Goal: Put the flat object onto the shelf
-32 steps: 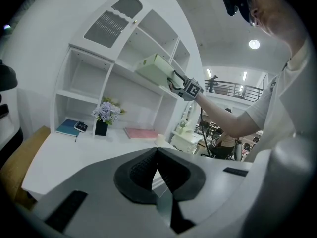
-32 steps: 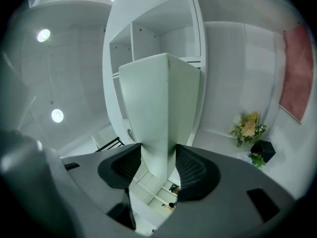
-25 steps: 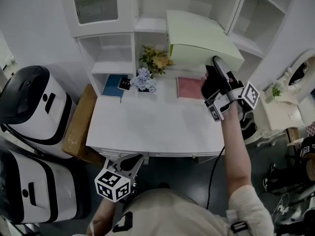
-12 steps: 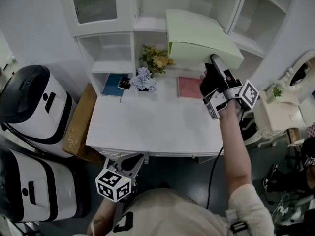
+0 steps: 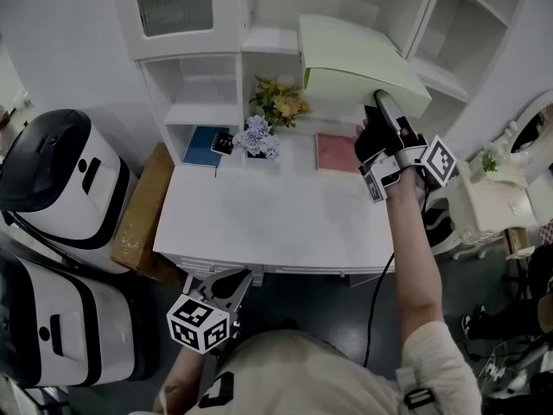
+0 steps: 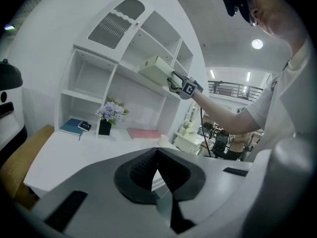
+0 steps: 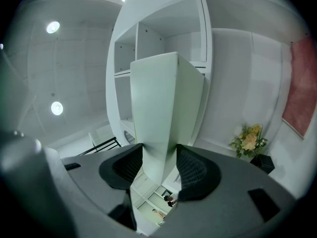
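Note:
The flat object is a pale green box (image 5: 359,63), held up in the air in front of the white shelf unit (image 5: 259,41), above the desk's back right. My right gripper (image 5: 381,104) is shut on its near edge; in the right gripper view the box (image 7: 166,108) runs up from between the two pads (image 7: 190,170). My left gripper (image 5: 232,284) hangs low in front of the desk, shut and empty, its jaw tips touching (image 6: 157,155). From the left gripper view the box (image 6: 156,71) shows level with an upper shelf.
On the white desk (image 5: 268,214) lie a pink flat item (image 5: 335,152), a blue book (image 5: 206,145) and a vase of flowers (image 5: 259,138). Two white-and-black machines (image 5: 60,180) and a brown box (image 5: 138,214) stand at the left. A small white table (image 5: 497,201) is at the right.
The right gripper and the green box have shifted only slightly, up and toward the shelf. The left gripper has not moved.

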